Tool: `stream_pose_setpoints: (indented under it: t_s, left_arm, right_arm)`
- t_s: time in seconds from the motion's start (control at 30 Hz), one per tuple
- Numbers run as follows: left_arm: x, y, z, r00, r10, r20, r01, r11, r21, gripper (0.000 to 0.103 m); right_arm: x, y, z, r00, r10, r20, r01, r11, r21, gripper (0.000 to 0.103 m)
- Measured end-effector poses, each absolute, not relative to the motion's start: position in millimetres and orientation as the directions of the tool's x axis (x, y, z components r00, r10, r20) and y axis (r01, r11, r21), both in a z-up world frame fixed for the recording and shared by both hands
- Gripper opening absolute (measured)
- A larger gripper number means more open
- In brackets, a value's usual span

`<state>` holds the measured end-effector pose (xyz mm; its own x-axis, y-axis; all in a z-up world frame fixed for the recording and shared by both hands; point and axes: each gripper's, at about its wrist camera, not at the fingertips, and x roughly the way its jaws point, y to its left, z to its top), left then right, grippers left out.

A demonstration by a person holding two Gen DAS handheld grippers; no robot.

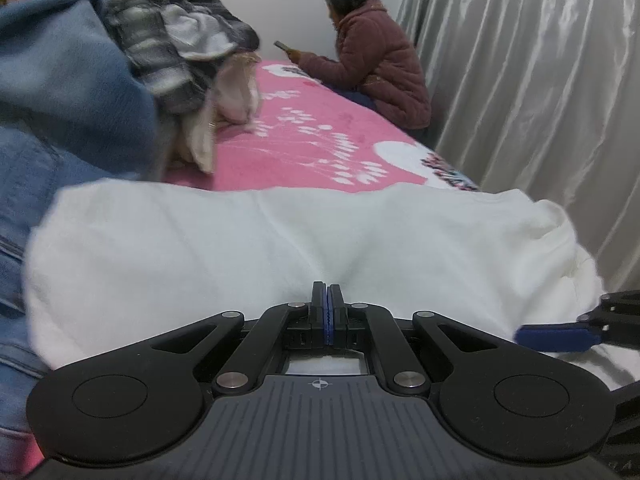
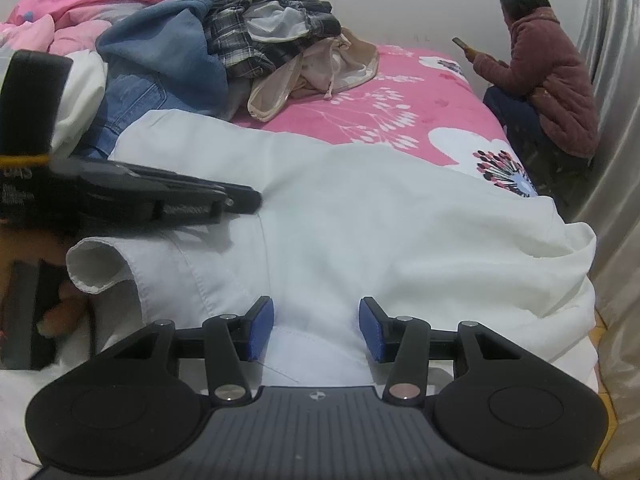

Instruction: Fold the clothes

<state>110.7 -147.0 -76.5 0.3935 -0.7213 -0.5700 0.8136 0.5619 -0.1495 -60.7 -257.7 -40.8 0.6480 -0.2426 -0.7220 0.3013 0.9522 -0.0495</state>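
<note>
A white garment (image 1: 248, 248) lies spread across the near part of the bed, its cuffed sleeve (image 2: 100, 268) at the left in the right wrist view. My left gripper (image 1: 327, 300) is shut, low over the white cloth, and I see nothing between its pads. From the right wrist it shows as a dark arm with its tips (image 2: 252, 200) lying on the garment (image 2: 360, 220). My right gripper (image 2: 316, 328) stands open just above the cloth. The white fabric passes under the gap and the blue pads (image 2: 262, 328) do not press on it. One of its fingers (image 1: 556, 338) shows at the right edge.
A heap of clothes lies behind: blue denim (image 2: 160, 64), a plaid shirt (image 2: 256, 36) and a beige piece (image 2: 332, 68) on the pink floral bedcover (image 2: 400, 96). A person in a maroon jacket (image 2: 556, 92) crouches by the far bed corner. Grey curtains (image 1: 540, 80) hang at right.
</note>
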Motion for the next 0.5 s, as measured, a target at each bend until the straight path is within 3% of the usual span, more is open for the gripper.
stream_pose_setpoints:
  t_s: [0.1, 0.23, 0.37, 0.5]
  left_arm:
    - [128, -129, -73, 0.576, -0.591, -0.564, 0.712, 0.702, -0.009, 0.004]
    - [143, -128, -61, 0.616, -0.523, -0.589, 0.678, 0.733, 0.058, 0.003]
    - [111, -143, -40, 0.577, -0.632, -0.517, 0.752, 0.658, 0.034, 0.003]
    - [86, -182, -43, 0.306, -0.771, -0.558, 0.902, 0.422, -0.089, 0.007]
  right_arm:
    - [-62, -260, -42, 0.654, -0.235, -0.719, 0.304, 0.952, -0.035, 0.051]
    - [-63, -260, -43, 0.664, -0.237, -0.709, 0.310, 0.950, -0.028, 0.052]
    - [-64, -260, -44, 0.669, -0.237, -0.704, 0.309, 0.951, -0.027, 0.052]
    - [-66, -260, -44, 0.676, -0.239, -0.697, 0.307, 0.951, -0.029, 0.052]
